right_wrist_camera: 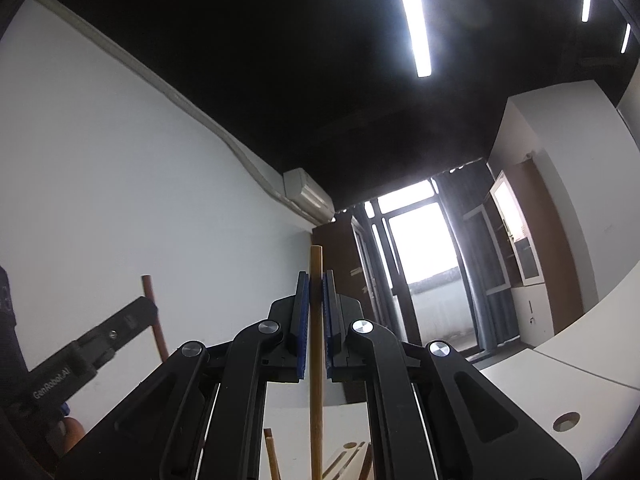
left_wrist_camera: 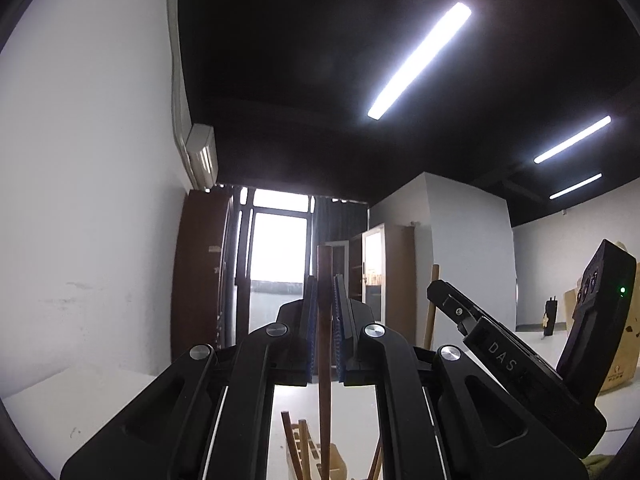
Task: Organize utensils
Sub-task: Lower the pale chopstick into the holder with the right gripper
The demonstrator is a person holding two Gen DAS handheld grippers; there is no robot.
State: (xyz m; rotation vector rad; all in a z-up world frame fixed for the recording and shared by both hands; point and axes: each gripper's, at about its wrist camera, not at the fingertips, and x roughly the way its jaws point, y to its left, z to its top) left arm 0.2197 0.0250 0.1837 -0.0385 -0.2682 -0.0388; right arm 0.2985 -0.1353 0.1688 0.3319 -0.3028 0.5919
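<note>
Jaws first: the left gripper (left_wrist_camera: 325, 304) has its blue-padded jaws clamped on a dark brown chopstick (left_wrist_camera: 325, 320), which stands nearly upright between the pads, its top poking above the fingertips and its lower end running down toward the bench (left_wrist_camera: 80, 396). Below it, at the bottom edge of the left wrist view, a few more brown sticks (left_wrist_camera: 290, 444) and a pale wooden holder (left_wrist_camera: 316, 456) show between the gripper's arms. The right gripper (right_wrist_camera: 316, 304) is likewise closed on a lighter, tan chopstick (right_wrist_camera: 316, 380), also held nearly upright, with another stick (right_wrist_camera: 272, 456) and a slotted pale wooden piece (right_wrist_camera: 348, 460) beneath it.

Each camera catches the other tool. In the left wrist view the right gripper's black body carries the white letters "DAS" (left_wrist_camera: 502, 356), and a small green light (left_wrist_camera: 622, 290) glows on the block behind it. In the right wrist view the left gripper's body reads "GenRobot.AI" (right_wrist_camera: 52, 382).

Farther off, a brown paper bag (left_wrist_camera: 618, 372) at the right edge of the left wrist view bears a printed mark too small to read. A round hole (right_wrist_camera: 566, 421) is cut in the white bench top. Beyond stand a wall air conditioner (right_wrist_camera: 308, 194), a bright window (left_wrist_camera: 278, 248) with dark curtains, brown cabinets (left_wrist_camera: 202, 272), and strip lights (left_wrist_camera: 418, 60) on a dark ceiling.
</note>
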